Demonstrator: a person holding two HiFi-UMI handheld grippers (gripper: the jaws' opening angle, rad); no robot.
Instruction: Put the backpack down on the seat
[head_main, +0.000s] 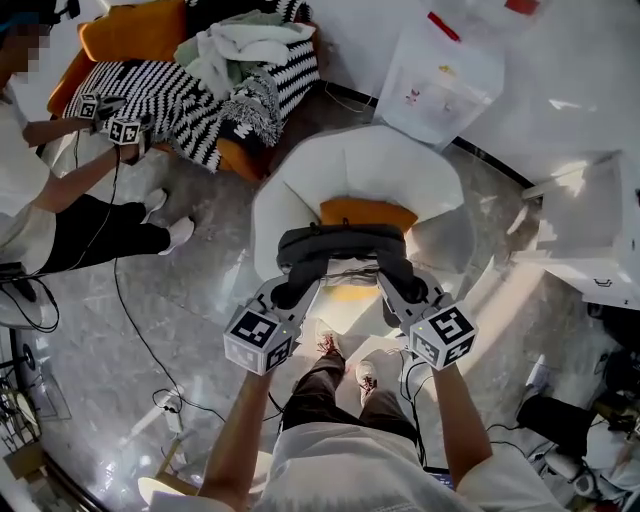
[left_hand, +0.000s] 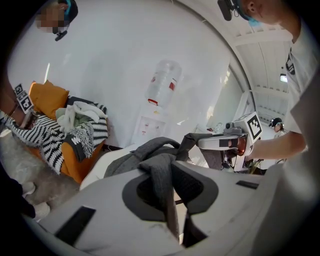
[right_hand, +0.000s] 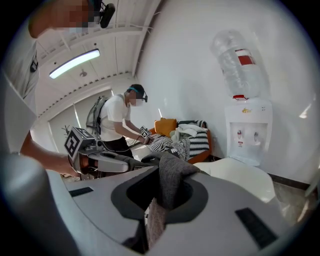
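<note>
A dark grey backpack (head_main: 340, 250) hangs just above a white round chair (head_main: 290, 190) with an orange cushion (head_main: 366, 212) on its seat. My left gripper (head_main: 288, 292) is shut on the backpack's left strap (left_hand: 161, 182), which runs between its jaws. At the other side, my right gripper (head_main: 400, 292) is shut on the right strap (right_hand: 171, 185). In the left gripper view the backpack (left_hand: 145, 152) stretches across to the right gripper (left_hand: 227, 142). Whether the bag's bottom touches the cushion is hidden.
An orange sofa (head_main: 130, 35) piled with striped blankets (head_main: 180, 100) stands at the back left. A seated person (head_main: 60, 210) holds two other grippers there. A water dispenser (head_main: 440, 80) stands behind the chair, a white cabinet (head_main: 590, 240) at the right. Cables (head_main: 140, 330) cross the floor.
</note>
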